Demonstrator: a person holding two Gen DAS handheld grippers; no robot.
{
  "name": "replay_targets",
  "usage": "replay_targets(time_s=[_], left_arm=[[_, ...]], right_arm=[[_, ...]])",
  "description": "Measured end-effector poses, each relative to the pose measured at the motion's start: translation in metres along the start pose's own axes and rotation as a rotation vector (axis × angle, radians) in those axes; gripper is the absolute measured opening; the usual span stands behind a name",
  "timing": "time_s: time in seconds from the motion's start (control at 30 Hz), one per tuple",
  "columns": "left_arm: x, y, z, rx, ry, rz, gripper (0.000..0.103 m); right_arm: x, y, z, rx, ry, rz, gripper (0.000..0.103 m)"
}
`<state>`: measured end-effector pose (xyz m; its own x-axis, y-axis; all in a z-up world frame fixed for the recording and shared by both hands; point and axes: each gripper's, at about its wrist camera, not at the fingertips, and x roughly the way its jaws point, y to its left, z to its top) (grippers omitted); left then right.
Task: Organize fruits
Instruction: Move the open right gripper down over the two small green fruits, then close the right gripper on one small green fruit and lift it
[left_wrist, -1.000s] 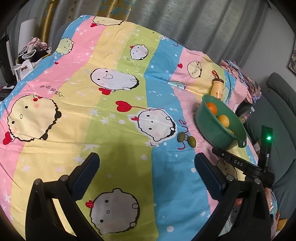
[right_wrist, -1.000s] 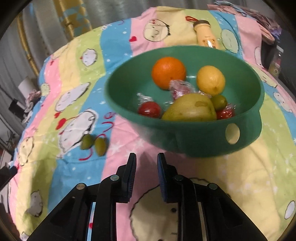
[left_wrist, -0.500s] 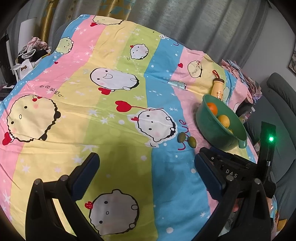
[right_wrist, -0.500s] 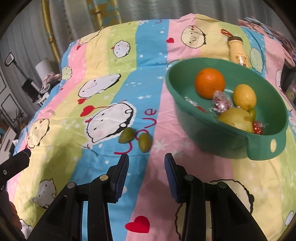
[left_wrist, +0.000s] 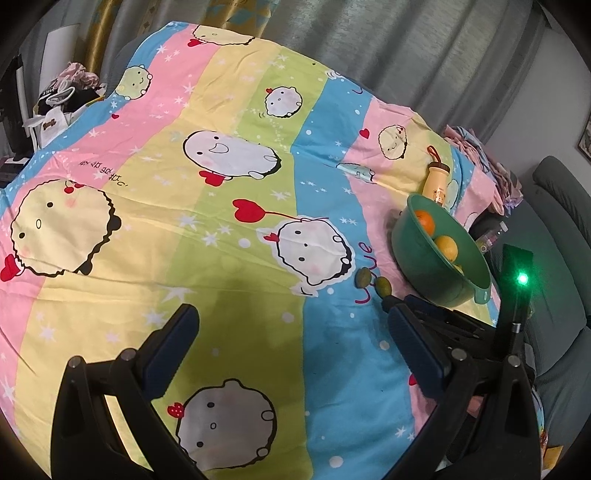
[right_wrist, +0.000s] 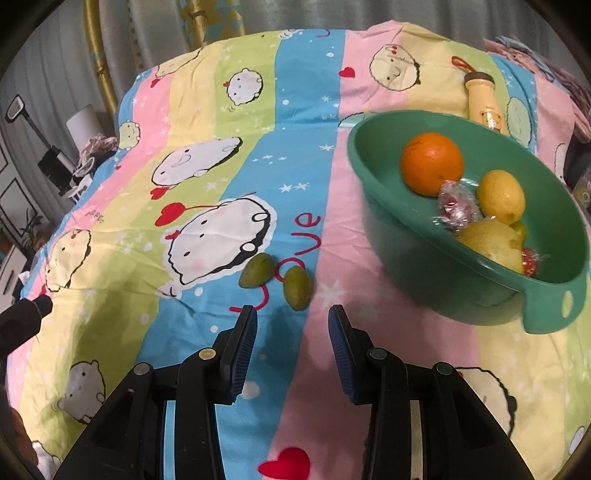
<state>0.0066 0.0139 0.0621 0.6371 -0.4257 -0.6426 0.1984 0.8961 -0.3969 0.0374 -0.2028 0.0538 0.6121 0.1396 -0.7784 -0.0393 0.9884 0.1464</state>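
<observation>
here, right gripper (right_wrist: 292, 318) jaws apart, empty

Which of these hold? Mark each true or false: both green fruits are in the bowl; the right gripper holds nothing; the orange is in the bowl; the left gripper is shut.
1. Both small green fruits are in the green bowl: false, they lie on the sheet beside it.
2. The right gripper holds nothing: true.
3. The orange is in the bowl: true.
4. The left gripper is shut: false, its jaws stand wide open.
</observation>
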Motion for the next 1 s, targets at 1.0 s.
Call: replay_targets(time_s=[1.0], left_arm=[[0.012, 0.002, 0.001, -0.002, 0.034, -0.016, 0.103]], right_arm=[[0.034, -0.001, 0.014, -0.054, 0.016, -0.065, 0.027]])
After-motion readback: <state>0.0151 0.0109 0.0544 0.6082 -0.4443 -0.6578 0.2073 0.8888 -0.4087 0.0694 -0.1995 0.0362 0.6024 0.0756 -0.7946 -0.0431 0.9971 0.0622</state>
